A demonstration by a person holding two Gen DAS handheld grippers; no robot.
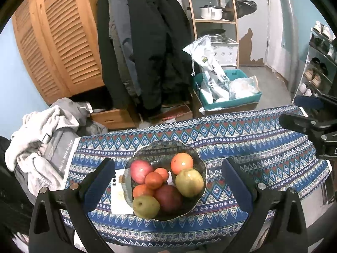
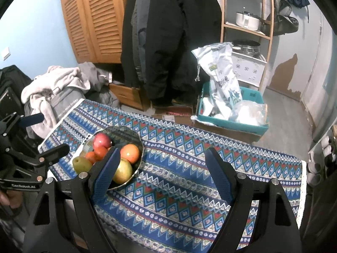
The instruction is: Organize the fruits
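Observation:
A scalloped glass bowl [image 1: 202, 164] sits on a blue patterned tablecloth [image 1: 263, 147]. It holds several fruits: red apples [image 1: 140, 171], an orange [image 1: 181, 163], small tangerines [image 1: 153, 180] and yellow-green pears [image 1: 189, 182]. My left gripper [image 1: 168, 164] is open and empty, its fingers either side of the bowl above it. My right gripper [image 2: 162, 154] is open and empty over the cloth just right of the bowl [image 2: 124, 132]. The right gripper also shows at the edge of the left wrist view [image 1: 305, 113].
A white phone [image 1: 118, 191] lies under the bowl's left rim. A pile of clothes [image 1: 42, 143] lies at the table's left end. Behind the table are hanging coats [image 1: 143, 42], a teal crate with bags [image 1: 227, 90], a wooden shelf [image 1: 212, 21] and a louvred cabinet [image 1: 59, 42].

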